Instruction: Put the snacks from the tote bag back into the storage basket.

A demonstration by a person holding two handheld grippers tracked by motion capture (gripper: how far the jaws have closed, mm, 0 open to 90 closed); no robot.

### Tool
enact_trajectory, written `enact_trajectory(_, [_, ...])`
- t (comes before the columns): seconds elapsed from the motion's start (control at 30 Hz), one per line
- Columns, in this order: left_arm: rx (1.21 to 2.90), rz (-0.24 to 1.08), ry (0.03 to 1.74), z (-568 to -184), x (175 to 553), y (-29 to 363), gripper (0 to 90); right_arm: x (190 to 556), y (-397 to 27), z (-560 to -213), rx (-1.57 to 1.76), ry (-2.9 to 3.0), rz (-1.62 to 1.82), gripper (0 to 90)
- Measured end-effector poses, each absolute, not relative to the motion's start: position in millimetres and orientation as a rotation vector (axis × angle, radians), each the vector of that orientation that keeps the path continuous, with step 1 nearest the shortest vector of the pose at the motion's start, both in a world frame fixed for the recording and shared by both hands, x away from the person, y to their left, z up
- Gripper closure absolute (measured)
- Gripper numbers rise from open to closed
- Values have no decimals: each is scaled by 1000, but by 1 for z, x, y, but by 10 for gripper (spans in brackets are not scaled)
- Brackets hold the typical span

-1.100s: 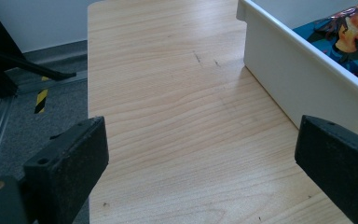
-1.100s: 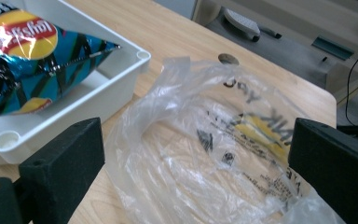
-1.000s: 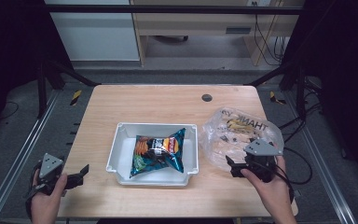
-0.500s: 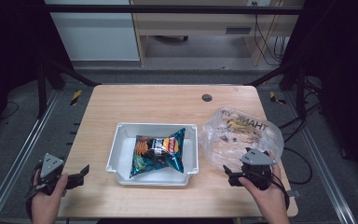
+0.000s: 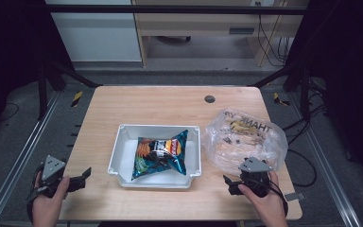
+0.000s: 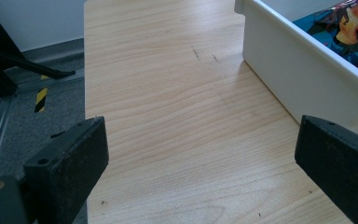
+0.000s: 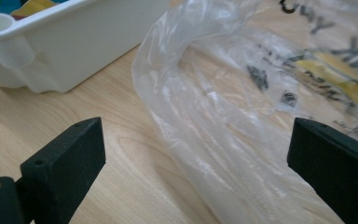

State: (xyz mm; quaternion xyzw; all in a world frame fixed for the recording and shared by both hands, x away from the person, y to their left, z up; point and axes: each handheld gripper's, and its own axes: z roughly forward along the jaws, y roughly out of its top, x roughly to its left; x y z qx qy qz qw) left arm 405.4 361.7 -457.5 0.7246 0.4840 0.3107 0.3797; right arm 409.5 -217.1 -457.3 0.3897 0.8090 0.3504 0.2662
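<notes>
- Right gripper view: the right gripper point(image 7: 193, 177) hovers low over the table point(image 7: 98, 154) with its jaws spread wide and nothing between them; the near fold of the plastic bag point(image 7: 223, 116) lies just ahead, inside the line of the gap.
- That bag looks thin, clear and limp, likely very light and slippery; it should crumple and slide rather than lift stiffly. I judge the bunched near edge the best hold, pinched firmly through a fold.
- Left gripper view: the left gripper point(image 6: 200, 163) is also wide open and empty, over bare wood beside the white tray point(image 6: 303, 79).
- High view: the bag sits at the table's right side, right of the tray, which holds a chip packet point(image 5: 160, 153); the right gripper point(image 5: 234, 185) is at the bag's near edge.
</notes>
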Motion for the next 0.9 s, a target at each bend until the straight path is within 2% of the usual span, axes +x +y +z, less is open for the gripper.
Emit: enact_trajectory(0.9, [1876, 766, 1204, -458, 408, 356, 24, 414, -211, -473, 1053, 2312, 826, 67])
